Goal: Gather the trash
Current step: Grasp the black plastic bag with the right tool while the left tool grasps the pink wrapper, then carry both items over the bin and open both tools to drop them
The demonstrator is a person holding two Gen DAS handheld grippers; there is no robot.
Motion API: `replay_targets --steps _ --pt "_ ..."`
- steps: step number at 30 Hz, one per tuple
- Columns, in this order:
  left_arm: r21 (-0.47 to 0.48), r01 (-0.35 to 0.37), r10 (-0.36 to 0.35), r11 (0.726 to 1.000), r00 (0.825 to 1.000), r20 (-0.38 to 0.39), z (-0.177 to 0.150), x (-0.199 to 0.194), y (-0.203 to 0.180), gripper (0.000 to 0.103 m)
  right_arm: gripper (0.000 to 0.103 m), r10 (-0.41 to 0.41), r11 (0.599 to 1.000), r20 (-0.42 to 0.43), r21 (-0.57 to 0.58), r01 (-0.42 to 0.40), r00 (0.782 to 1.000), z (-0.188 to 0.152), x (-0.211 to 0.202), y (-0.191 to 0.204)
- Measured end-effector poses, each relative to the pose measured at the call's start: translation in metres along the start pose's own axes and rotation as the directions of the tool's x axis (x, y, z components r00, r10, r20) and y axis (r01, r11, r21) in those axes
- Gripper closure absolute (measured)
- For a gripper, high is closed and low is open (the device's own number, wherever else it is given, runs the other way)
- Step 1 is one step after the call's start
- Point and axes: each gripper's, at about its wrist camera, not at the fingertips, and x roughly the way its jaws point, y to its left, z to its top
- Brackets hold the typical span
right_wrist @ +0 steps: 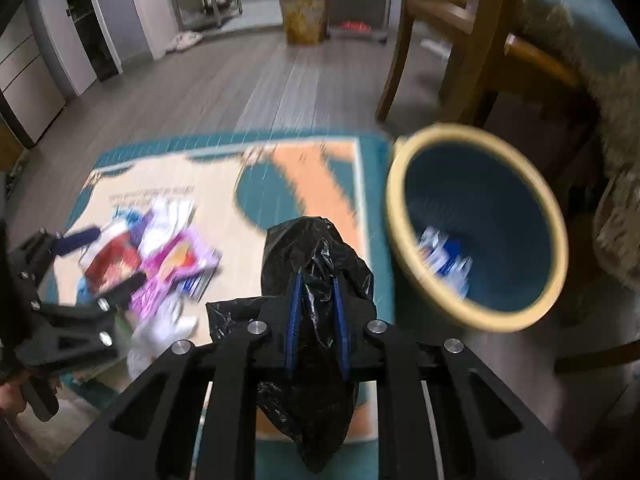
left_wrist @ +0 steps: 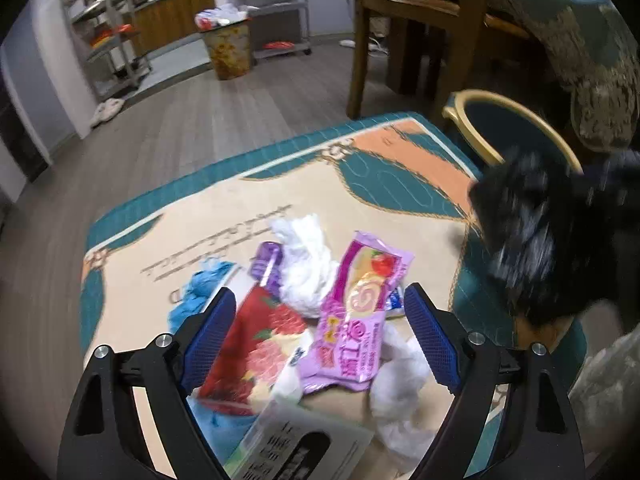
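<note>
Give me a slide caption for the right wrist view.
Right gripper shut on a black plastic bag beside the yellow-rimmed bin.

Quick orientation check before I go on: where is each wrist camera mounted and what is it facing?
Left wrist: sits on the left tool, angled down at the pile of wrappers and tissues on the mat; its open blue fingers frame the pile.
Right wrist: sits on the right tool, angled down over the mat's edge toward the yellow-rimmed bin; its fingers are shut on a black plastic bag, and the left tool shows at lower left.
Shared: mat, trash pile, bin, black bag, wooden chair.
</note>
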Motion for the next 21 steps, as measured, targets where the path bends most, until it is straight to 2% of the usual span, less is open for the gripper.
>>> replay_targets --steps 4,9,12,20,21 --pt "0.015 0.027 -0.026 1.0 0.999 -0.026 0.007 0.013 -0.009 0.026 0.089 -0.001 0.999 0.061 0.036 -0.001 0.998 0.014 -0.011 -0.016" --pt "0.054 0.046 -0.043 0.997 0.997 -0.057 0.01 0.027 -0.021 0.031 0.089 0.048 0.993 0.068 0.1 -0.054 0.997 0.023 -0.011 -0.033" --pt "0.066 0.049 -0.042 0.997 0.994 -0.101 0.007 0.04 -0.026 0.033 0.089 0.094 0.985 0.071 0.136 -0.103 0.993 0.024 -0.012 -0.037" --pt "0.03 0.05 -0.046 0.998 0.992 -0.116 0.007 0.042 -0.017 0.07 0.089 0.135 0.977 0.12 0.147 -0.152 0.984 0.033 -0.026 -0.039" --pt "0.023 0.052 -0.049 0.998 0.992 -0.114 0.007 0.041 -0.015 0.071 0.089 0.137 0.977 0.126 0.149 -0.155 0.983 0.034 -0.027 -0.04"
